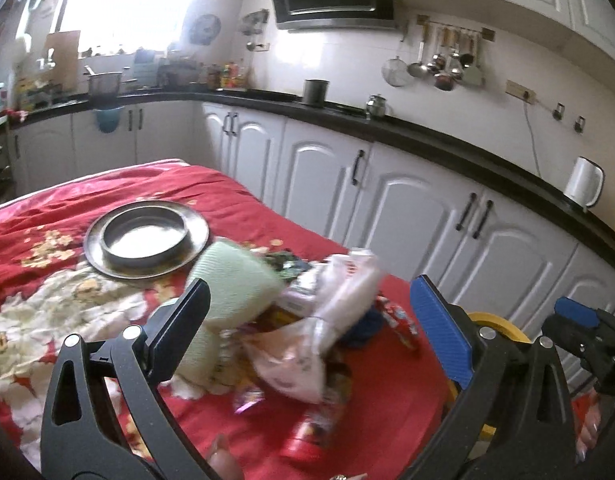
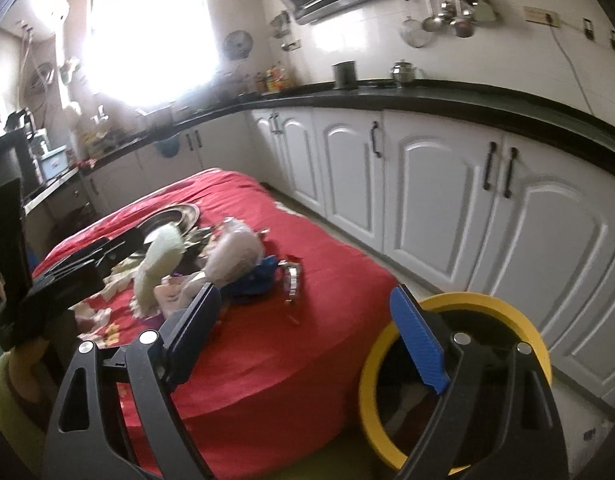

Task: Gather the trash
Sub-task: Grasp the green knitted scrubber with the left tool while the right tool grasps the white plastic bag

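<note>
My left gripper (image 1: 323,320) is wide open and holds nothing; the trash pile (image 1: 307,320) sits right in front of it on the red cloth (image 1: 387,400). My right gripper (image 2: 311,328) is wide open too and holds nothing. The pile is near the yellow bin (image 2: 483,300), which stands beside the cloth.

Your trash pile (image 1: 307,320) was smeared by motion, so you could not tell the wrappers apart; only a pale green ribbed piece (image 1: 235,284) and a pinkish bag (image 1: 291,360) read at all. Your left gripper's blue finger (image 1: 441,328) hid most of the yellow-rimmed bin (image 1: 503,326). In the right wrist view, that bin (image 2: 515,308) was cut by the bottom edge, its contents too dark to name. The window (image 2: 147,32) was blown out.
</note>
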